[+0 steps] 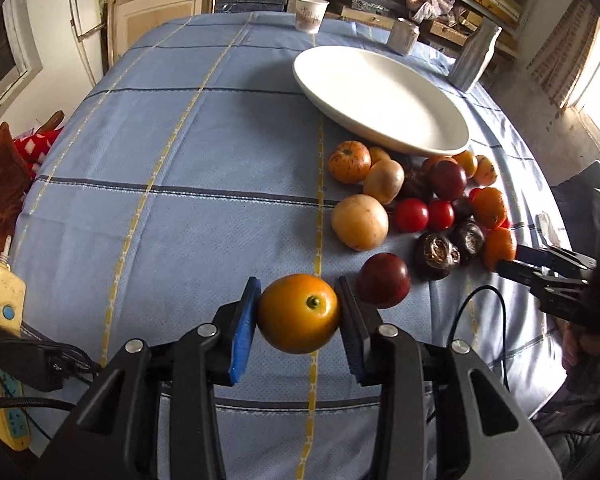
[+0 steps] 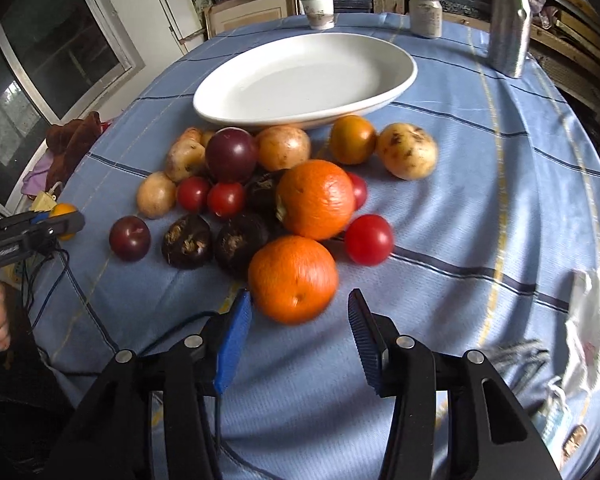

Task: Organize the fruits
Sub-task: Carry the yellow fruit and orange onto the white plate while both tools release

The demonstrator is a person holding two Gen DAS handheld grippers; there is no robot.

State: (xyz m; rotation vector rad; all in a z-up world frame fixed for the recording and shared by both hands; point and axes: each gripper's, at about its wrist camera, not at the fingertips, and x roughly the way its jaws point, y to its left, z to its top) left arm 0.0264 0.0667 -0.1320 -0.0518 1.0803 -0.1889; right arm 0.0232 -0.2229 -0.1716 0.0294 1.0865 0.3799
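Note:
My left gripper (image 1: 298, 304) is shut on a yellow-orange fruit (image 1: 299, 313) and holds it over the blue cloth, left of the fruit pile. A dark red plum (image 1: 384, 285) lies just right of it. My right gripper (image 2: 300, 312) is open, its fingers either side of the near edge of an orange (image 2: 293, 278) at the pile's front. A second orange (image 2: 316, 199), red tomatoes (image 2: 368, 239), dark fruits (image 2: 187, 241) and tan fruits (image 2: 407, 156) make up the pile. The white oval plate (image 2: 396, 80) lies empty behind it. The left gripper also shows in the right wrist view (image 2: 62, 220).
A paper cup (image 2: 319, 11), a can (image 2: 425, 15) and a silver bottle (image 2: 508, 20) stand at the table's far edge. A yellow power strip (image 1: 4, 344) with cables lies at the left edge. A crumpled white bag (image 2: 590, 328) lies at the right.

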